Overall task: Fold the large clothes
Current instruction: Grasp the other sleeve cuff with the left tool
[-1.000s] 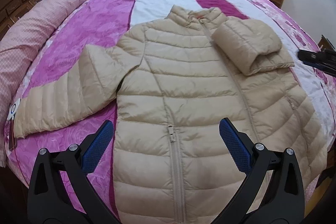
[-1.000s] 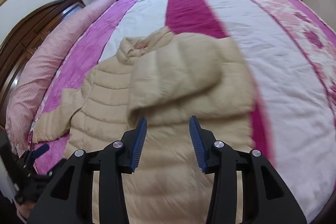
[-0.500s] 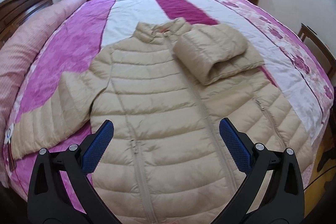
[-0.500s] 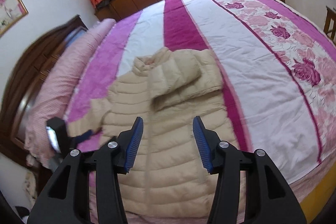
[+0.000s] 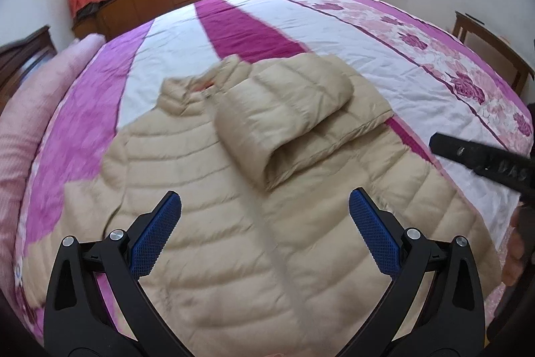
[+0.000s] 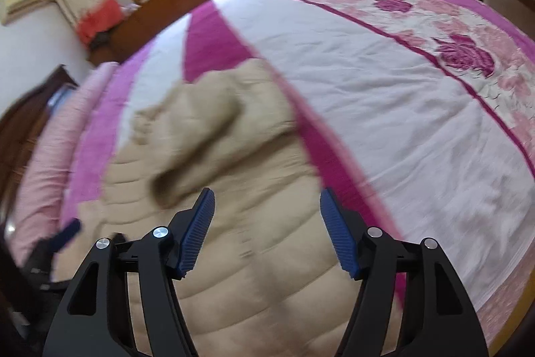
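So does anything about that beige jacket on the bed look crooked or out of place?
Nothing looks damaged. The puffer jacket lies zipped and face up on the bedspread, but lopsided: one sleeve is folded across the chest, while the other side is still unfolded. That is a half-done fold, not a fault. Both grippers are open and empty.

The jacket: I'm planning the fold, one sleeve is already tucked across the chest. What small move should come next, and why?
Probably take the left gripper toward the other sleeve, which lies spread out on the bedspread, to fold it inward. The folded sleeve already rests on the jacket; both grippers are open and empty, the right gripper having just been opening.
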Tool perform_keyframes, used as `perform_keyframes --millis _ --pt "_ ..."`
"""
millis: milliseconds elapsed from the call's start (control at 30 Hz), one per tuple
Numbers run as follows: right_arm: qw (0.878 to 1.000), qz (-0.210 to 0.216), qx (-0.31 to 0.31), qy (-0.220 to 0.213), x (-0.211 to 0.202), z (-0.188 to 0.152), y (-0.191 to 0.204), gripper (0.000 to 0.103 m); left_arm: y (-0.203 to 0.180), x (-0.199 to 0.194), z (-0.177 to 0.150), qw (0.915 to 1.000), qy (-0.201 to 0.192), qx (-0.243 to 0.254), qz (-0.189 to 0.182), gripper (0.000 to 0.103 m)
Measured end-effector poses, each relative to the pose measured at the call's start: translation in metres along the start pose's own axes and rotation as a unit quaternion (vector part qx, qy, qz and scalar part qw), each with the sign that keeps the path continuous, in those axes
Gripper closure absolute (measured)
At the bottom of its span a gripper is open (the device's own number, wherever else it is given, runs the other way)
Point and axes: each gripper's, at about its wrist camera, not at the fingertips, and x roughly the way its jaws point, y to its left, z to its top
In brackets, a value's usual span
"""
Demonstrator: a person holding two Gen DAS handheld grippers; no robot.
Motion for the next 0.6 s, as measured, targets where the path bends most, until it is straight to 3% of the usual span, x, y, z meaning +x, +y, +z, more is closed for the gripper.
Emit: perform_keyframes --millis 333,600 --pt "0.999 -0.004 0.050 0.006 0.008 -0.010 -0.044 0.038 -0.048 0.068 0.045 0.9995 -0.005 0.030 0.006 0.004" --pt "0.998 0.007 0.064 0.012 0.013 -0.018 -0.048 0.038 -0.057 0.117 0.054 0.9996 0.004 -0.004 0.029 0.018"
